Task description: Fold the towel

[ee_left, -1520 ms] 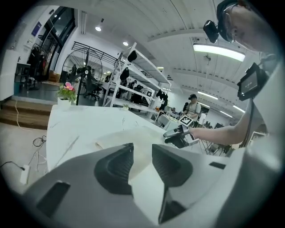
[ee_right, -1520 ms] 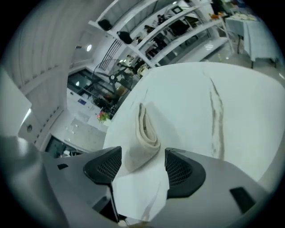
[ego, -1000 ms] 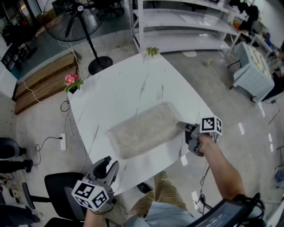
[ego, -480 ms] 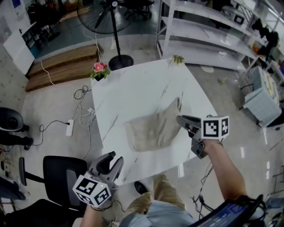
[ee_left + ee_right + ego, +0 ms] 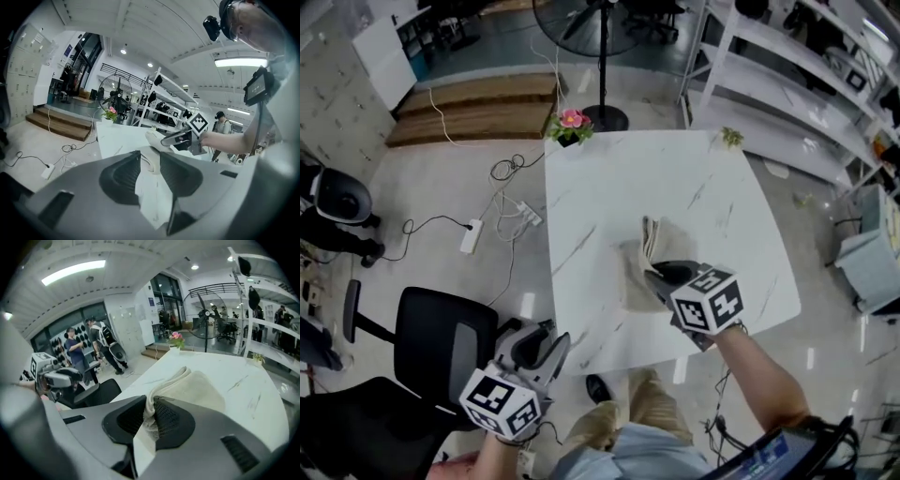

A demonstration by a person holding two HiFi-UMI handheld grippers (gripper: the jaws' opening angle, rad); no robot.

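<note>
Swinging left across the counter [image 5: 609, 187], the right tongs [image 5: 656, 274] are clenching the towel [image 5: 662, 240] by its edge to fold it over; the left tongs [image 5: 542, 339] are hovering released, empty.

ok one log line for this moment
right gripper: shut on beige terry towel edge | left gripper: open, empty | towel: partly folded on white marble table

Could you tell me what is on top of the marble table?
A beige towel pinched in the right claw, a pink flower pot and a green sprig; anything beneath the towel is hidden.
</note>
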